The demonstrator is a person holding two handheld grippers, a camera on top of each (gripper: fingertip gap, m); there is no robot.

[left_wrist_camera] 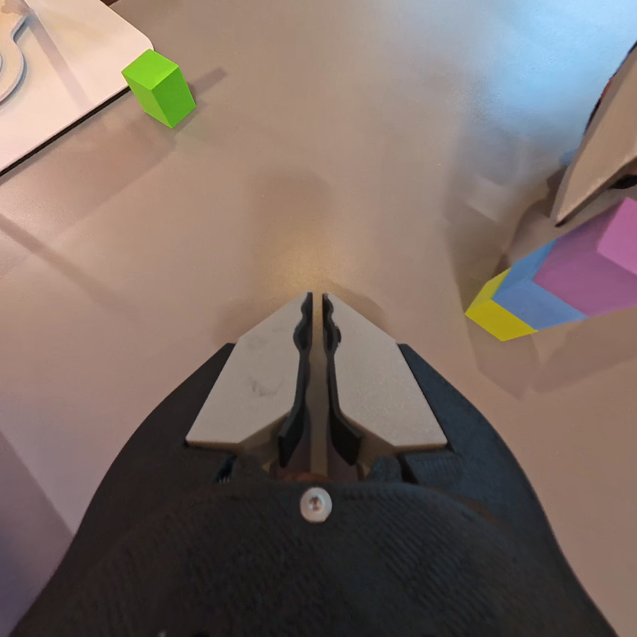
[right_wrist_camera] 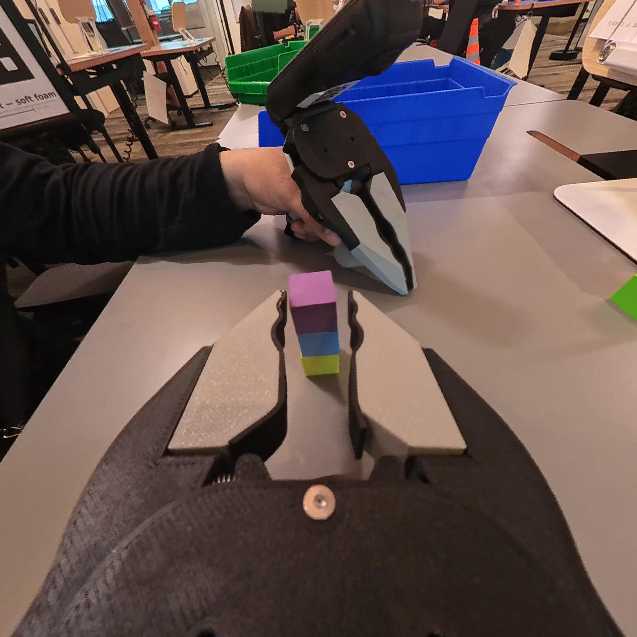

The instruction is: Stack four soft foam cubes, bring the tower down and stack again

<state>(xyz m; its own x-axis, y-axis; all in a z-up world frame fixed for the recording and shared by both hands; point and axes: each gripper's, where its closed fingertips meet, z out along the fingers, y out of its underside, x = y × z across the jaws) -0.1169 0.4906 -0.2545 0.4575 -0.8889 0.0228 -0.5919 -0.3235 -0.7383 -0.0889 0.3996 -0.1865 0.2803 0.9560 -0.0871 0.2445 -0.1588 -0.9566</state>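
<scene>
A three-cube tower, yellow (right_wrist_camera: pixel 320 364) at the bottom, blue (right_wrist_camera: pixel 319 344), purple (right_wrist_camera: pixel 313 300) on top, stands upright on the grey table (right_wrist_camera: pixel 499 344). My right gripper (right_wrist_camera: pixel 316 296) is open, with a finger on either side of the tower and small gaps to it. A green cube (left_wrist_camera: pixel 158 88) lies apart, next to a white board (left_wrist_camera: pixel 51 86); it also shows at the right edge of the right wrist view (right_wrist_camera: pixel 625 300). My left gripper (left_wrist_camera: pixel 317 294) is shut and empty, with its tips pointing down at the table just beyond the tower (right_wrist_camera: pixel 408 289). The tower also shows at the right of the left wrist view (left_wrist_camera: pixel 551 293).
A blue bin (right_wrist_camera: pixel 431 138) and a green bin (right_wrist_camera: pixel 255 72) stand at the table's far side. The white board (right_wrist_camera: pixel 603 213) lies at the right, with a dark flat object (right_wrist_camera: pixel 606 162) behind it. A person's hand (right_wrist_camera: pixel 262 186) and black sleeve reach in from the left. The table edge runs along the left. About 12 centimetres separates my left fingertips from my right. Measured from the fingertips, the green cube (left_wrist_camera: pixel 158 88) is 15 centimetres or so from the left gripper and 20 centimetres from the right.
</scene>
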